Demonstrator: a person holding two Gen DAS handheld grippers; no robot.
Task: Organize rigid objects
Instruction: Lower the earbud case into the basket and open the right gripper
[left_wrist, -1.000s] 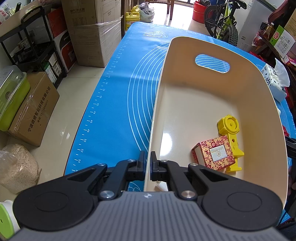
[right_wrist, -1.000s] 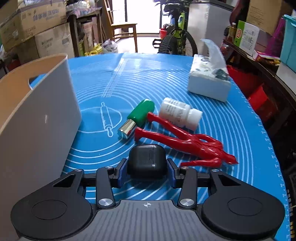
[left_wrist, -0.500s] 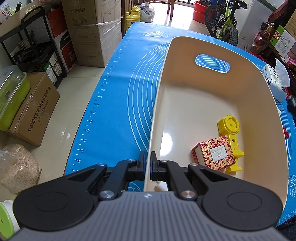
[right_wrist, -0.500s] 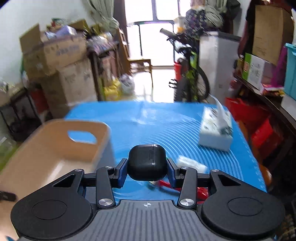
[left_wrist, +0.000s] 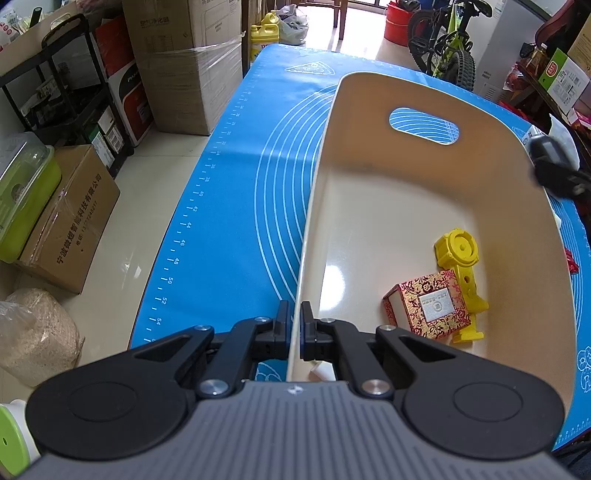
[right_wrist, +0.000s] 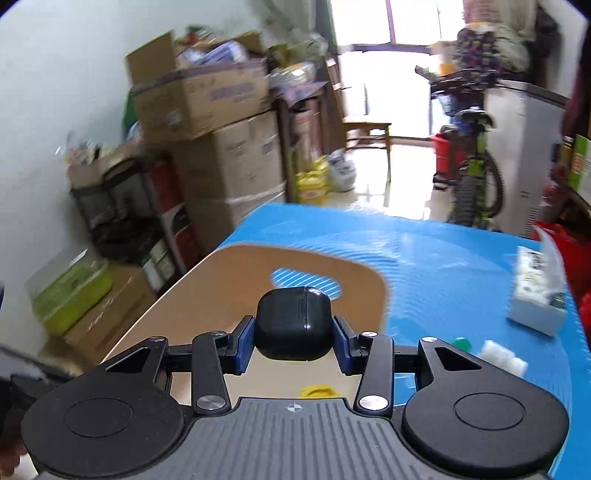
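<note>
A cream plastic bin (left_wrist: 388, 206) stands on the blue mat (left_wrist: 236, 206). My left gripper (left_wrist: 294, 320) is shut on the bin's near left rim, one finger on each side of the wall. Inside the bin lie a yellow plastic toy (left_wrist: 460, 258) and a red patterned box (left_wrist: 424, 304). My right gripper (right_wrist: 293, 343) is shut on a black earbud case (right_wrist: 291, 323) and hangs above the bin (right_wrist: 207, 295), over its right side. In the left wrist view that black earbud case (left_wrist: 550, 157) shows blurred past the bin's right rim.
A tissue box (right_wrist: 535, 291), a white bottle (right_wrist: 500, 356) and a green-handled item (right_wrist: 461, 343) lie on the mat right of the bin. Cardboard boxes (left_wrist: 184, 66), a black rack (left_wrist: 70, 96) and a bicycle (left_wrist: 447, 40) surround the table.
My right gripper has risen off the mat with the black case and swung left over the bin; the red tongs dropped out of its view. The left gripper has stayed put on the rim.
</note>
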